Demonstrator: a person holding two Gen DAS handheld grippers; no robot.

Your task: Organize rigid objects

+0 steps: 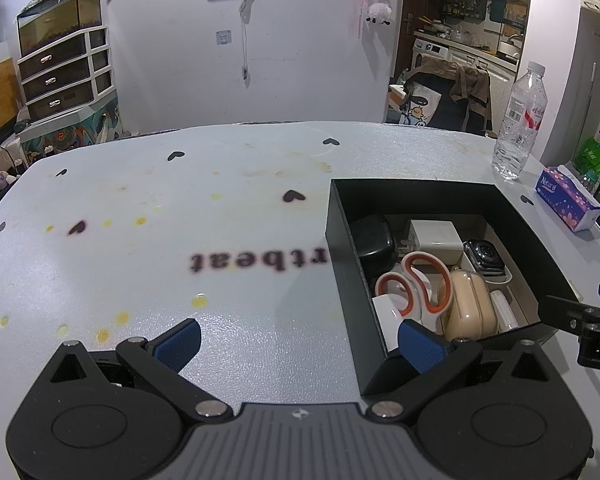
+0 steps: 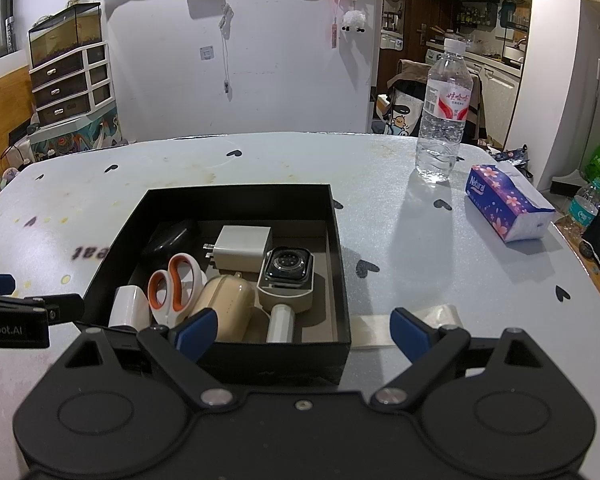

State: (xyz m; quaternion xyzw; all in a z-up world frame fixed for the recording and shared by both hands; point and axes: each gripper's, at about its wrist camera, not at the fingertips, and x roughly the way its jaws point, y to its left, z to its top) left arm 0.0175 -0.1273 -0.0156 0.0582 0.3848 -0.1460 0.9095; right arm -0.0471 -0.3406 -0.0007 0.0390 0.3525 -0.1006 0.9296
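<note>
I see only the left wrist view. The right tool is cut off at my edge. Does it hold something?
Observer: No. The right tool is open and empty, at the near side of the black box.
Operator: Is anything lying to the right of the box?
Observer: Yes, a pale flat strip lies beside its near right corner.
Operator: What is under the watch?
Observer: The watch lies on a beige stand.
</note>
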